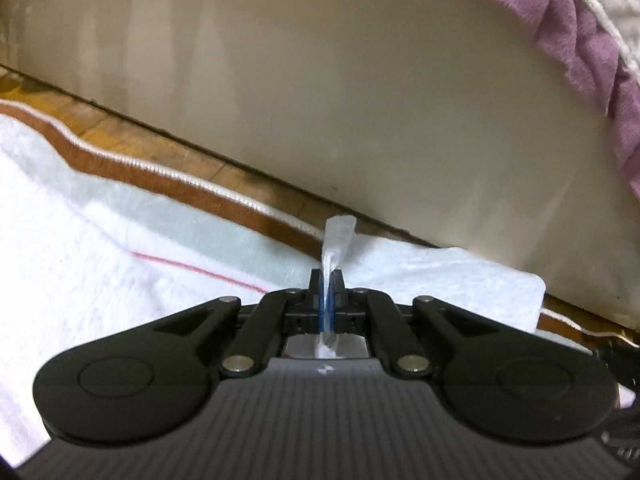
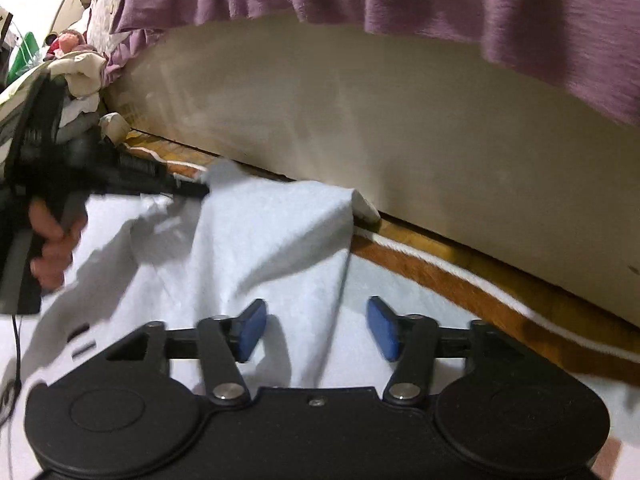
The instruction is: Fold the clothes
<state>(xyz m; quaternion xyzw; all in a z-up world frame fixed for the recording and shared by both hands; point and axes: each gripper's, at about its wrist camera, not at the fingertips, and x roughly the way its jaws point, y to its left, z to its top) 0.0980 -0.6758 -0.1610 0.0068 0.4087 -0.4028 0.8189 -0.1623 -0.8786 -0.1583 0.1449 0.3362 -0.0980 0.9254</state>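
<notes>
1. The right gripper [image 2: 316,328] hovers low over the pale blue-white cloth [image 2: 272,248], its blue pads wide apart and holding nothing.
2. The left gripper [image 1: 327,292] is pinched tight on a raised fold of this cloth.
3. A person's hand [image 2: 50,240] grips the left tool's handle.
4. The cloth lies on a white mat with brown border [image 2: 460,276], beside the cream bed base [image 2: 400,140].

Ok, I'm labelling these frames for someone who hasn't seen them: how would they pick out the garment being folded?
Find the beige bed base under the purple frill. On the floor along it lies a white mat with a brown border. On that mat is the pale blue cloth, bluer than the white mat, with one edge pinched in the left hand-held gripper.
</notes>
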